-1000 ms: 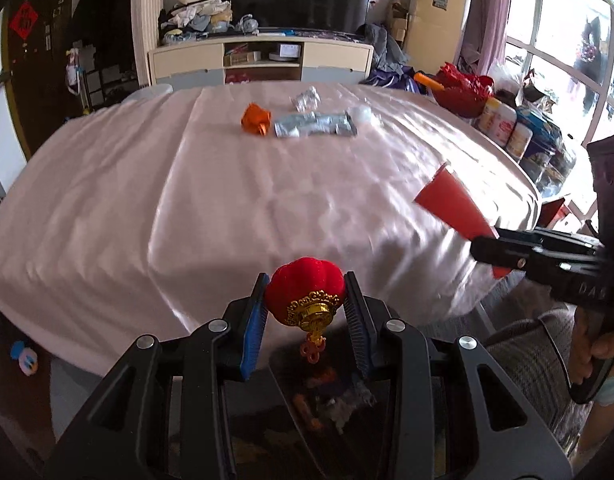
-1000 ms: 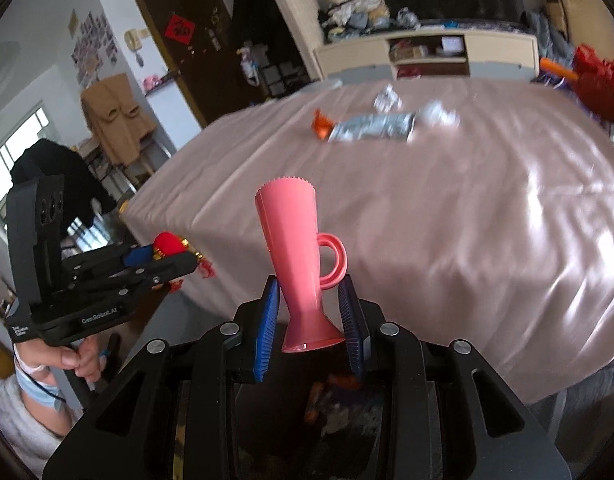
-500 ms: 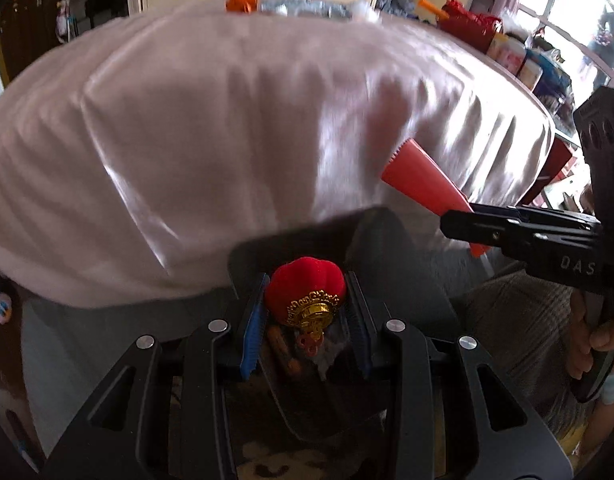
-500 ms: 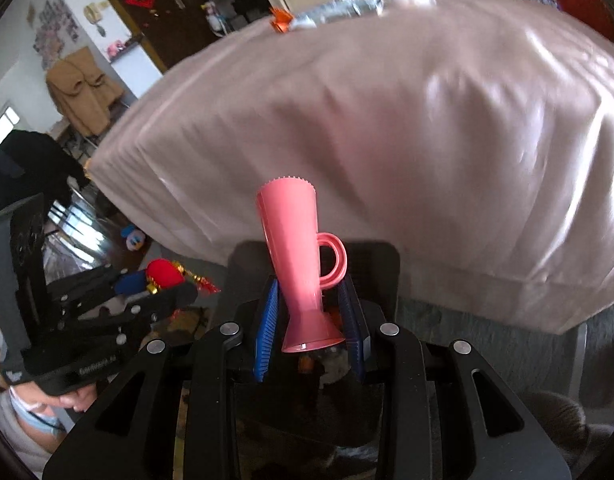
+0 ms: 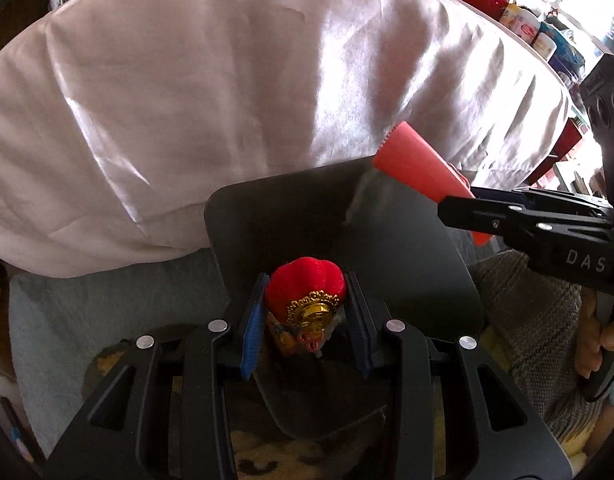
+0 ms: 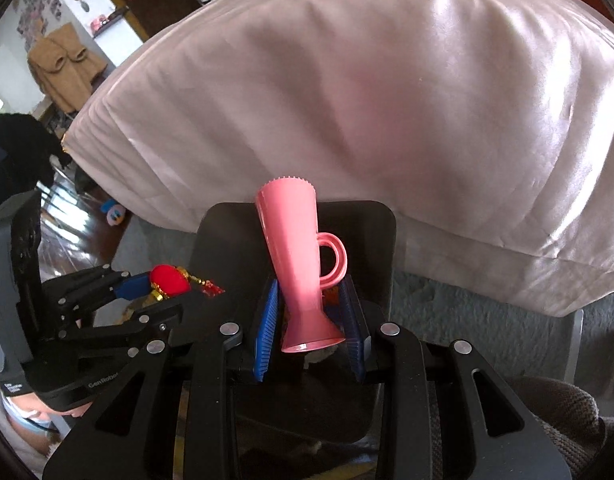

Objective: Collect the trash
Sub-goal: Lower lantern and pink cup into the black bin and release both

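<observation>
My left gripper is shut on a red lantern ornament with a gold cap and hangs over a black bin. My right gripper is shut on the stem of a tall pink cup with a handle, over the same bin. In the left wrist view the cup pokes in from the right above the bin's far corner. The right wrist view shows the left gripper with the lantern at the left. Colourful wrappers lie inside the bin.
A table under a pink cloth rises just behind the bin, its edge overhanging. Jars and red items stand at its far right. A duck toy lies on the floor at left. A grey rug surrounds the bin.
Both grippers have sunk from above the tabletop to below its edge and tipped downward, so the black bin now lies under them. Lantern and cup stay gripped.
</observation>
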